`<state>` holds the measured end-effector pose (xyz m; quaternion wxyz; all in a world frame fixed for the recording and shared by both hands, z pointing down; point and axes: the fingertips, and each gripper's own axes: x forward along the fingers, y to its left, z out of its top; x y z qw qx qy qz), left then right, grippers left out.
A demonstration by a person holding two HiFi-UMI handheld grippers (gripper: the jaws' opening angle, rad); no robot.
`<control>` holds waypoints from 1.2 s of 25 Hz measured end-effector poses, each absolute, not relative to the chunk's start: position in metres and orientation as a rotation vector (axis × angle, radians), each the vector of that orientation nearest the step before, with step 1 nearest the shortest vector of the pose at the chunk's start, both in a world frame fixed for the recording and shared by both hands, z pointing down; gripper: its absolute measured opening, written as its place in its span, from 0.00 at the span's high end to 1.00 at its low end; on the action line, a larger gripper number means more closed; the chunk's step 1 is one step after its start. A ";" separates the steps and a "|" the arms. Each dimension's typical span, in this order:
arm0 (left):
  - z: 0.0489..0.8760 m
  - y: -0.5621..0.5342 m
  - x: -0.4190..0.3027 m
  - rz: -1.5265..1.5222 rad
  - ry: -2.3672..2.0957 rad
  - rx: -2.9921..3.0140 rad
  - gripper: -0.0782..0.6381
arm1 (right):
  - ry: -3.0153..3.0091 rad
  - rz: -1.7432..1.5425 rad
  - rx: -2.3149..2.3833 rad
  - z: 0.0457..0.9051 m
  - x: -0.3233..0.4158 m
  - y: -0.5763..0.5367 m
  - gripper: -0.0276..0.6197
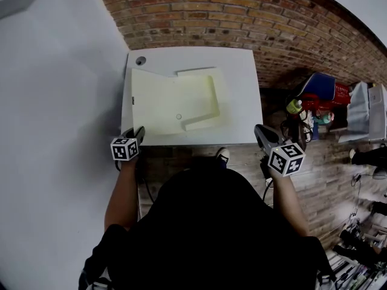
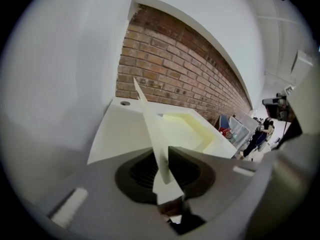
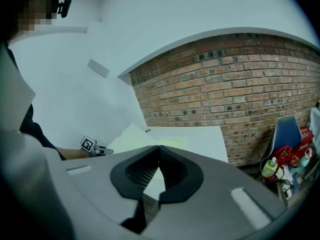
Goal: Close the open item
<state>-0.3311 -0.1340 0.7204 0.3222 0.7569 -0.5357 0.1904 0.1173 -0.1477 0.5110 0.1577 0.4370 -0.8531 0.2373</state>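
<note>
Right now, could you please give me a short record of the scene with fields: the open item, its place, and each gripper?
item: cream box, open, lying flat
place: white table against brick wall
left gripper: fingers closed on the lid flap, at its near edge
right gripper: fingers shut, nothing between them, by the table's near right corner
task state: box not yet closed

The left grey plastic gripper (image 1: 138, 132) and right grey plastic gripper (image 1: 261, 129) have black ribbed pads (image 3: 136, 171) lining the claw. Behind each claw sits a white cube with black square markers (image 1: 125, 148). The person wears a black short-sleeved top (image 1: 211, 222).
</note>
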 end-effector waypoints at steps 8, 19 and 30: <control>0.706 -0.142 -0.355 0.504 -1.468 1.969 0.85 | -2.443 0.689 1.245 0.511 0.118 -0.150 0.95; 0.693 -0.155 -0.366 0.540 -1.538 1.968 0.87 | -2.440 0.700 1.253 0.512 0.122 -0.151 0.95; 0.677 -0.174 -0.366 0.613 -1.622 1.984 0.88 | -2.430 0.718 1.267 0.518 0.136 -0.146 0.95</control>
